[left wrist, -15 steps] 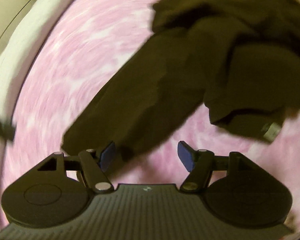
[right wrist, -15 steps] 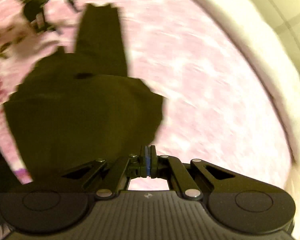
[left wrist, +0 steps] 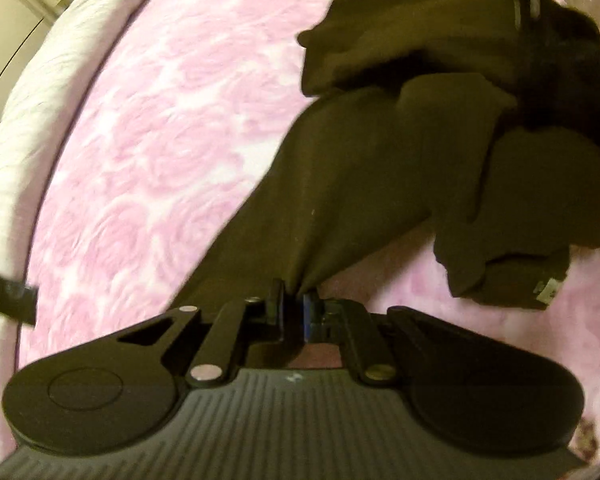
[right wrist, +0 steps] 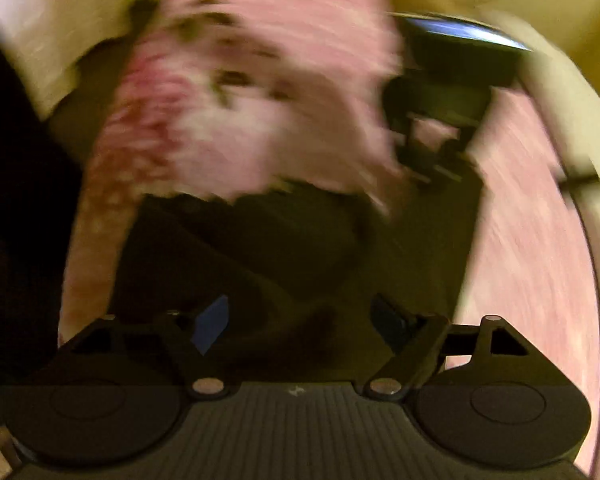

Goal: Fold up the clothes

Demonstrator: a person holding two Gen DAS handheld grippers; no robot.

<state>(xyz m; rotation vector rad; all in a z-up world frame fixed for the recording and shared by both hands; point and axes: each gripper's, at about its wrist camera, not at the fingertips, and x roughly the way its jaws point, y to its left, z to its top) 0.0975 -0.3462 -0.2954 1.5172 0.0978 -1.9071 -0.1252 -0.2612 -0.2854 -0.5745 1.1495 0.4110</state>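
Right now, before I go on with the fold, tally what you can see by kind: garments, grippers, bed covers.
Dark garment: 1, crumpled, one end pinched in the closing left gripper
Grippers: 2, the left gripper and the right gripper, whose jaws are opening with nothing pressed between them
Pink floral bed cover: 1
Total: 4

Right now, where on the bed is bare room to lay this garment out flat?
Free: the pink blanket between the garment and the white bed edge. Crowded: the bunched folds at right, above the tag. The left gripper is closing on a garment corner.
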